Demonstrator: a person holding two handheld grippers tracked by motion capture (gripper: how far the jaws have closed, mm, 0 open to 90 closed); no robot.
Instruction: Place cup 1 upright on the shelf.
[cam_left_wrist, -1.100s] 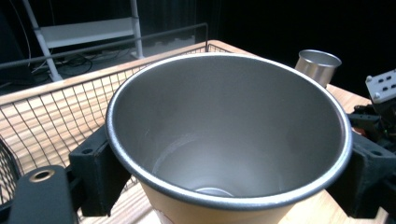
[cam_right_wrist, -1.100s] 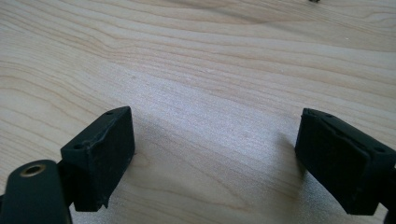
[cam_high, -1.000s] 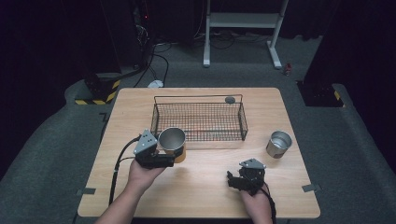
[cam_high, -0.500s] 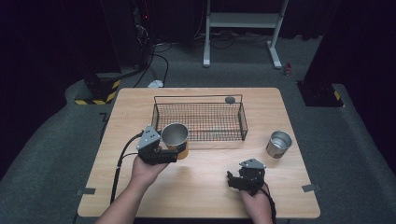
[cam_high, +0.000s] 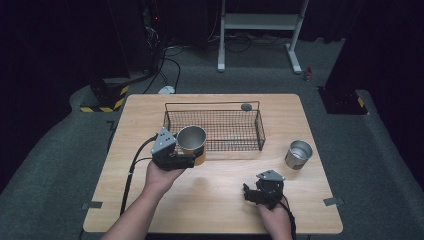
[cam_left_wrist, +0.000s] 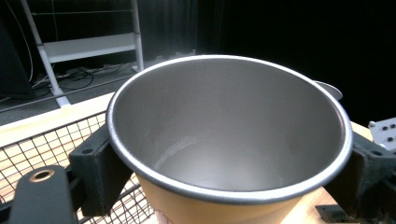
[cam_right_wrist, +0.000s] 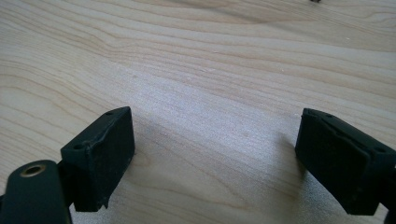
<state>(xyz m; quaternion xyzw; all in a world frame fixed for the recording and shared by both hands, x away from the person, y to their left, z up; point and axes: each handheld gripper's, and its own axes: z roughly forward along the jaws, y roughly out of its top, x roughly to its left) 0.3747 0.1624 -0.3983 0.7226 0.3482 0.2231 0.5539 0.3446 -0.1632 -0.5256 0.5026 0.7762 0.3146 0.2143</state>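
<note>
left gripper (cam_high: 192, 159): clamped on the orange cup (cam_high: 192, 145), both jaws pressed against its sides.
cup: carried just off the table, at the near left corner of the wire basket (cam_high: 215, 129), upright.
right gripper (cam_high: 248, 192): jaws spread wide, nothing between them, low over bare wood.
done: cup picked up.
left: judged, cup to be set in the basket; steel cup (cam_high: 298, 154) untouched, well apart on the right.
</note>
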